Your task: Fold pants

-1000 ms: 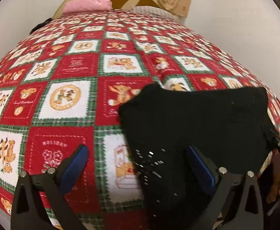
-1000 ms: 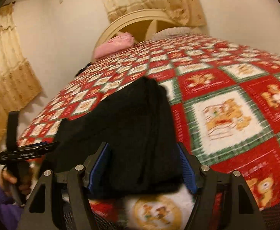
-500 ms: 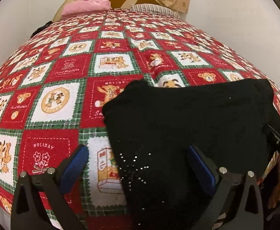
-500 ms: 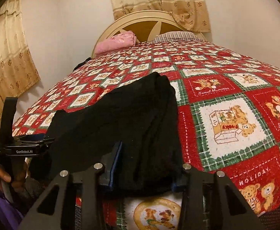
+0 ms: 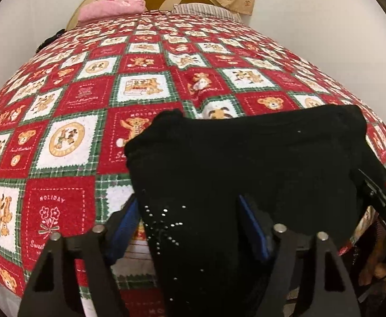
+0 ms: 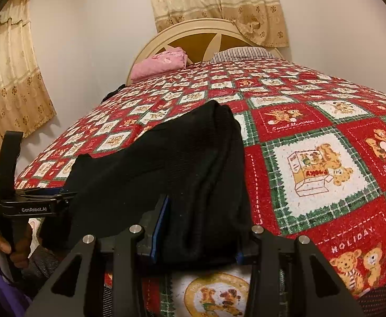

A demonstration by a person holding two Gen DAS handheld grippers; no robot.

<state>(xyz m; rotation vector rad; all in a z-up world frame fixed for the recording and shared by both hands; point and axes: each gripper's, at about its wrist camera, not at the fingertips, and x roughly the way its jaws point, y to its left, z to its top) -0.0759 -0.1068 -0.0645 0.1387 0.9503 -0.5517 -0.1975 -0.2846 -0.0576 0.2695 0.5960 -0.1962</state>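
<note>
Black pants (image 5: 245,163) lie folded over along the near edge of the bed, with a small rhinestone pattern at one end. My left gripper (image 5: 190,222) has its blue-padded jaws partly closed around that near end of the cloth. In the right wrist view the pants (image 6: 172,158) run from left to right, and my right gripper (image 6: 201,224) has its jaws partly closed around the other end. The left gripper also shows at the left of the right wrist view (image 6: 61,196), held by a hand.
The bed is covered by a red, white and green teddy-bear quilt (image 5: 87,100). A pink pillow (image 6: 161,63) and a striped pillow (image 6: 243,52) lie at the cream headboard (image 6: 201,37). Curtains (image 6: 10,79) hang on the left wall.
Both grippers have narrowed their jaws from wide open onto the ends of the pants. The pants have shifted slightly farther onto the bed.
</note>
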